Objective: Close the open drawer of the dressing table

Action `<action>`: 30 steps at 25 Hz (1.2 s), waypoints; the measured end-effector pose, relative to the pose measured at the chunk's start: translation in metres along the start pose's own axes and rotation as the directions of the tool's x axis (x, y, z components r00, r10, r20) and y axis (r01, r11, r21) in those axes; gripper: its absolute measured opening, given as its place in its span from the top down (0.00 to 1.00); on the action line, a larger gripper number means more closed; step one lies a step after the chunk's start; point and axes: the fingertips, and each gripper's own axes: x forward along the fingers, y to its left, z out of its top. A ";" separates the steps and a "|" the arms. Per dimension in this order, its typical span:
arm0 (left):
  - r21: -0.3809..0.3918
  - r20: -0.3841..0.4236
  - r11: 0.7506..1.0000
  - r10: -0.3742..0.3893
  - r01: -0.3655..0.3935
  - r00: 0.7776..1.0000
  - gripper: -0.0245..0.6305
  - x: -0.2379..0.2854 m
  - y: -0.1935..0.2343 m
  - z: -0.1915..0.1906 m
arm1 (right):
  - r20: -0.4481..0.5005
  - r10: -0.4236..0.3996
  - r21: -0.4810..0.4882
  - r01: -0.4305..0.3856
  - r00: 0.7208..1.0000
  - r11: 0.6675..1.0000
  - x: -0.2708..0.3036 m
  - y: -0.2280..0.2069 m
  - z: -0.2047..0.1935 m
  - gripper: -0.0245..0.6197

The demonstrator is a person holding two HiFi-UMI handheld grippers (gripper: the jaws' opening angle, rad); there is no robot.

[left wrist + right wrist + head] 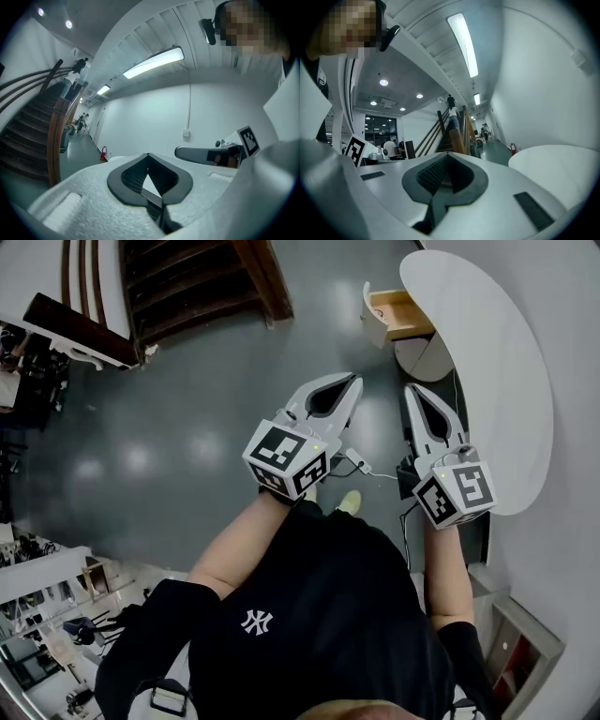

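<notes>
Looking at the drawer [398,315] first: it hangs pulled out from the far end of the dressing table [497,381], its wooden inside showing and its white front turned away from the table toward the open floor [187,427]. So nothing of the job is done yet, by our reading: the drawer is wide open and neither claw is touching it.

Our left claw [354,381] is raised over the floor beside the table's near half, well apart from the drawer. Its own camera shows the tips [148,154] pressed together with nothing between them. Our right claw [412,390] hovers just at the table's edge, likewise closed and empty, tips [449,154] meeting and only the room visible past them. Both point roughly toward the drawer end of the table.

What's left is the whole move: walk up along the table, set a claw against the white front and push it home.

Around the table, a round pale seat [422,357] sits tucked under it just beside the drawer, near the path of the push. A white cable [361,463] with its plug block lies on the floor by the table's near end, close to our shoe [349,502], something to step over. A wooden staircase [206,277] stands well apart from the table across the floor, out of our way.
</notes>
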 end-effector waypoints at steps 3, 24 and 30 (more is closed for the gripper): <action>-0.009 -0.022 1.000 0.024 -0.024 0.999 0.95 0.006 0.007 -0.013 | -0.001 -0.024 0.027 0.024 1.000 0.999 -0.008 -0.017 -0.007 0.94; 0.009 -0.081 1.000 0.016 -0.015 0.997 0.95 0.081 0.048 -0.041 | 0.003 -0.078 0.037 0.078 0.997 0.996 0.019 -0.090 -0.012 0.94; -0.001 -0.108 1.000 -0.016 0.016 0.994 0.95 0.136 0.110 -0.052 | -0.025 -0.105 0.035 0.106 0.994 0.994 0.088 -0.129 -0.020 0.94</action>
